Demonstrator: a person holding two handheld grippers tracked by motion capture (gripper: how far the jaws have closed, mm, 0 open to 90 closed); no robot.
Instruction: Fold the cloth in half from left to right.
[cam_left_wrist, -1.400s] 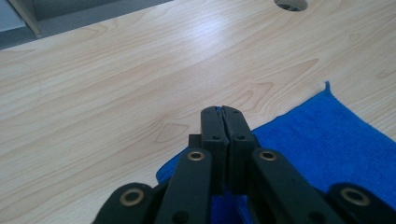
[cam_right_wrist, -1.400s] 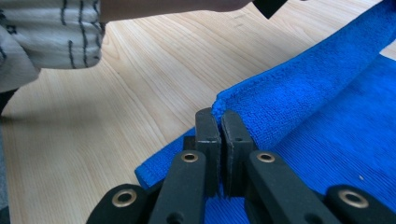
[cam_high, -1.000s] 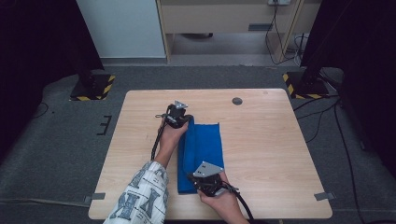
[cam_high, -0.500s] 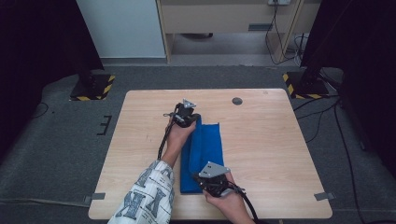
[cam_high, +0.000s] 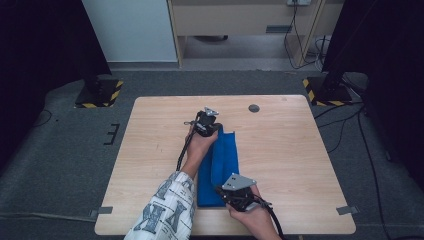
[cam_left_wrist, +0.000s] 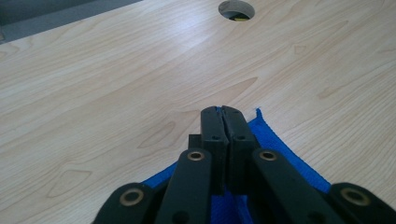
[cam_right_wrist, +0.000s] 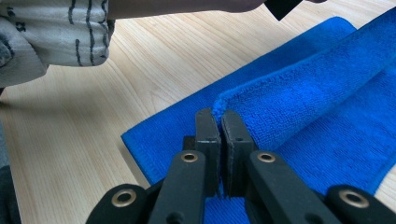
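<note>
Pinched fingertips on both your grippers: each pair of black jaws is pressed together on an edge of the blue towel (cam_high: 220, 165). Your left gripper (cam_high: 216, 129) clamps the towel's far end; in the left gripper view its fingers (cam_left_wrist: 214, 126) meet with only a sliver of blue between the tips, and a pointed towel corner sticks out just to their right. Your right gripper (cam_high: 223, 192) clamps the near end; the right gripper view shows its fingers (cam_right_wrist: 208, 128) nipping a raised fold of terry pile, lifted off the layer lying flat beneath.

Towel position: middle of the wooden table (cam_high: 300, 165), running near to far, partly doubled over lengthwise, between your two hands.

View differences: the high view gives the whole layout, with your left forearm in its patterned sleeve (cam_high: 165, 212) crossing the table's near edge just left of the towel. The two folded layers are plain in the right gripper view, which also catches that sleeve at upper left. The left gripper view looks beyond the towel onto bare wood and the round cable hole (cam_left_wrist: 236, 9) far ahead; from above that hole (cam_high: 254, 108) sits right of your left gripper.
</note>
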